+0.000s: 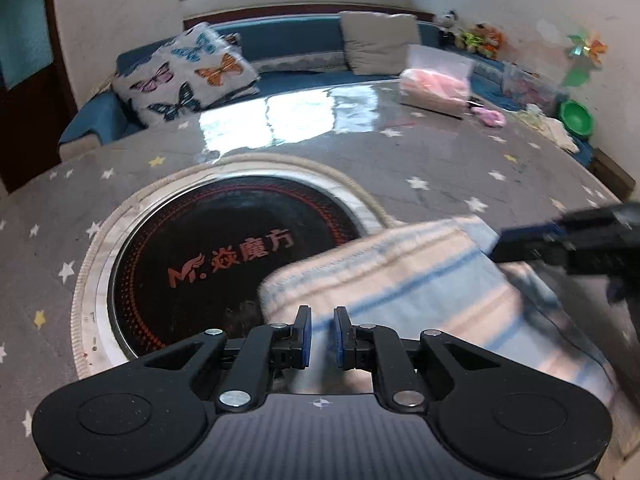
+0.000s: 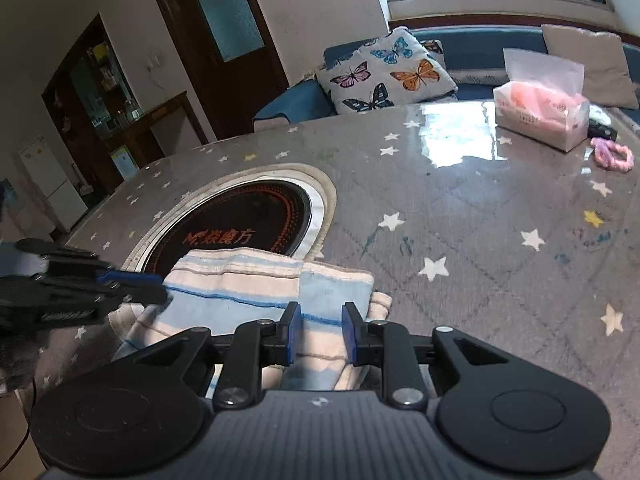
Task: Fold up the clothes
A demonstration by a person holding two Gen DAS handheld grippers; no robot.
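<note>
With both the left tool (image 1: 322,334) and right tool (image 2: 320,330) spread above it, the folded striped cloth (image 2: 256,284) could have sprung open.

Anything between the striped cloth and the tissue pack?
Right wrist view: only bare star-print table cover between the striped folded cloth and pink tissue pack.

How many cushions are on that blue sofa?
2: a butterfly cushion at the sofa's left end, a plain beige cushion toward the right. Others may be hidden.
</note>
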